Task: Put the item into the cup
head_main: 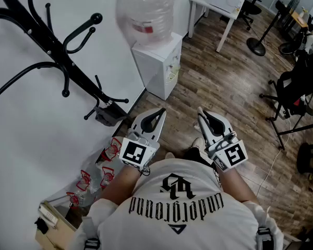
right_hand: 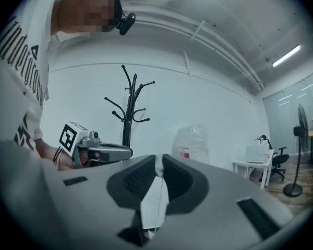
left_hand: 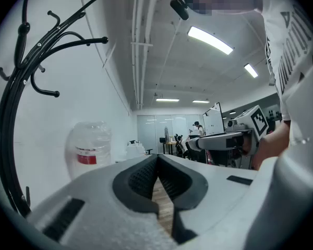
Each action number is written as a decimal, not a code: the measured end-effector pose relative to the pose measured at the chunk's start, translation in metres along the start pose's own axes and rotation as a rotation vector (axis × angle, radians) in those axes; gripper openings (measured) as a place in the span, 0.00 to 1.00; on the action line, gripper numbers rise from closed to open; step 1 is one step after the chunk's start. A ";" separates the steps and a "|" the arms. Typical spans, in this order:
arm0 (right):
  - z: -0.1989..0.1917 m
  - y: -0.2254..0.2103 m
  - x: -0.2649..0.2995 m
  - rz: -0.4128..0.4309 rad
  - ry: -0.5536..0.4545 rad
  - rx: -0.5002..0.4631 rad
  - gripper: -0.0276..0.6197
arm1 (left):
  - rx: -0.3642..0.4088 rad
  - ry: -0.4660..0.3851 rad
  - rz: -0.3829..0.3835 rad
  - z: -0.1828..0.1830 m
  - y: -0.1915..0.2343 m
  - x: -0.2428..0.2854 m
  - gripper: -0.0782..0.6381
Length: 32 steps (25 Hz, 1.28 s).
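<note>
While the person's white printed T-shirt (head_main: 177, 212) hides the near floor and the frame edge cuts off the top of the black metal coat rack (head_main: 57, 53) at far left, the brown wooden plank floor (head_main: 224, 72) lies open ahead of both grippers. It is bounded on the left by the white wall (head_main: 21, 119) and the white box-shaped water dispenser (head_main: 156, 69), which carries a blurred clear plastic bottle (head_main: 146, 7). The left gripper (left_hand: 157, 159) has its jaws together at the tips, with only floor showing through the gap behind them. The right gripper (right_hand: 157, 161) is clamped on a thin, flat white item (right_hand: 155, 202), paper-like, its lower end lost between the jaw bases. What it is cannot be told, and the head view does not show it.
</note>
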State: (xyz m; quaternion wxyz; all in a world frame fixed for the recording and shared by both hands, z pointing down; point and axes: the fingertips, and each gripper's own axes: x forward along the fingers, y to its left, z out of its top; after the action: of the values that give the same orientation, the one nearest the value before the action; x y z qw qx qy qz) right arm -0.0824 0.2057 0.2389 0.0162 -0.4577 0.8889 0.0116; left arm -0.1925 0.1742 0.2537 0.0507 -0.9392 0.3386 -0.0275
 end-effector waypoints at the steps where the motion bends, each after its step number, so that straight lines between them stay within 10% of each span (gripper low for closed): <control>1: 0.000 -0.001 0.000 0.000 0.003 0.000 0.12 | -0.003 -0.001 -0.001 0.001 0.000 0.001 0.12; 18: -0.001 -0.046 0.004 -0.008 -0.001 -0.001 0.12 | 0.003 -0.013 -0.006 0.006 0.000 0.048 0.12; 32: -0.026 -0.189 0.022 0.074 0.023 0.053 0.12 | -0.048 0.065 0.102 -0.010 0.004 0.173 0.12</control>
State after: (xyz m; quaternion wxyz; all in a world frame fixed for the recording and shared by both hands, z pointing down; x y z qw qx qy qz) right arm 0.0583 0.0775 0.2628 0.0175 -0.4242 0.9053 -0.0166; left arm -0.0630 0.0594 0.2666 0.0185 -0.9203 0.3880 -0.0471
